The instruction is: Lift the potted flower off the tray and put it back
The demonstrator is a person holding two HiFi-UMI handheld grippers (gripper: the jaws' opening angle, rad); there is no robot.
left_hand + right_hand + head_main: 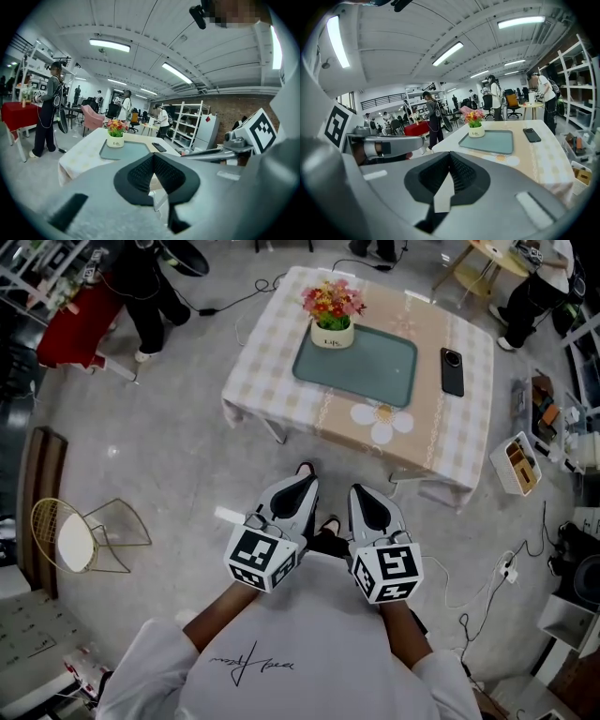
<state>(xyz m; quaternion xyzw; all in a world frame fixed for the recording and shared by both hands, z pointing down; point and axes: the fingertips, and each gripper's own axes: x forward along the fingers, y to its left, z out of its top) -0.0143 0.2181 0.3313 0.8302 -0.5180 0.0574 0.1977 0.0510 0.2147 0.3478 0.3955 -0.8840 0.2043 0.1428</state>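
Left gripper [300, 482] and right gripper [367, 495], held side by side low before the person's chest, both well short of the tray [370, 371]. In the left gripper view the black pads of the left gripper [153, 173] meet along one seam with nothing between them. The right gripper view shows the right gripper [449, 176] likewise closed and empty. Each gripper's marker cube intrudes at the edge of the other's view. The potted flower [333, 317] stands upright in the tray's far left corner, inside the rim; its white pot bears lettering too small to read from the head view. The tray lies flat on a table [450, 442] draped in a checked cloth that conceals most of the legs. A dark phone [452, 371] lies just to the right of the tray, apart from it, and a daisy-shaped mat [382, 420] lies at the tray's near edge. In the left gripper view the gripper body cuts off the near part of the tray [133, 151], while the potted flower [116, 133] and phone [159, 147] stay visible. In the right gripper view the tray [494, 140], potted flower [475, 124] and phone [531, 135] show whole, and the mat is partly masked. A wire chair [80, 538] stands well to the near left of the tray. Several people beyond the tray are cut off by the frame edge.
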